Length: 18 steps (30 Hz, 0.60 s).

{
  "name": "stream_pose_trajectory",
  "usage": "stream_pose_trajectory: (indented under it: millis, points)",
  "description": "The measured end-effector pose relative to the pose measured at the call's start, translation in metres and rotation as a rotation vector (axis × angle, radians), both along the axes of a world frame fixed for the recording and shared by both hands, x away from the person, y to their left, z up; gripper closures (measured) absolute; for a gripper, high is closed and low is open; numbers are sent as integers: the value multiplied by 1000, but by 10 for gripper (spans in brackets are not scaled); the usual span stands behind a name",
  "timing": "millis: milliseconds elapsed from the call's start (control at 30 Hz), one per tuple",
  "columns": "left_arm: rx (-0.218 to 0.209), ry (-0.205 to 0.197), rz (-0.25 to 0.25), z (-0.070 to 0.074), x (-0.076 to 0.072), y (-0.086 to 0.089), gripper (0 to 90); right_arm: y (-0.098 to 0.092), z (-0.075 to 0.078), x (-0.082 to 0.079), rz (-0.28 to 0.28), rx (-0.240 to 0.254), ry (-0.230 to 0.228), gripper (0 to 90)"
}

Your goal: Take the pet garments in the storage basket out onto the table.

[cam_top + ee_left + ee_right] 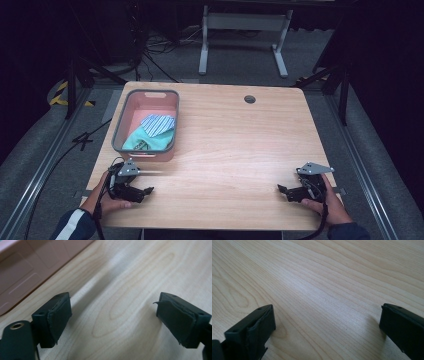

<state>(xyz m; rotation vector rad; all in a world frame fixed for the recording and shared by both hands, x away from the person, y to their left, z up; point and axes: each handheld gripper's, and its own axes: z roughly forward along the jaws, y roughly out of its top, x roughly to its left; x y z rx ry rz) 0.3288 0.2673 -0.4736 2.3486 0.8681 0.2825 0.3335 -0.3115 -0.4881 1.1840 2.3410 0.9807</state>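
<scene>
hiding cloths (pixel 155 127) — socks, maybe — basket (pixel 120 125)

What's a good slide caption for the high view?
Two hand-held grippers, left and right, rest open on a wooden table beside a pink bin of folded cloths.

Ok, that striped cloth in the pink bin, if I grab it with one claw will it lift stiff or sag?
The striped cloth lies rumpled and folded over the teal one, so it probably sags and drapes. It looks thin, likely light. The teal one may drag along with it, since they overlap inside the bin.
</scene>
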Motion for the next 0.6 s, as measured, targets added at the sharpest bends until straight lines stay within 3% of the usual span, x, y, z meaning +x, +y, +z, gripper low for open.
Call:
stream_pose_trajectory:
  millis: [67, 333, 600]
  points:
    - [20, -2, 3, 2, -1, 0, 157, 0, 0, 0, 0, 0, 0, 6]
    - [35, -32, -11, 14, -8, 0, 208, 0, 0, 0, -2, 0, 1, 6]
    - [-19, -72, -15, 33, -12, 0, 211, 0, 0, 0, -1, 0, 0, 6]
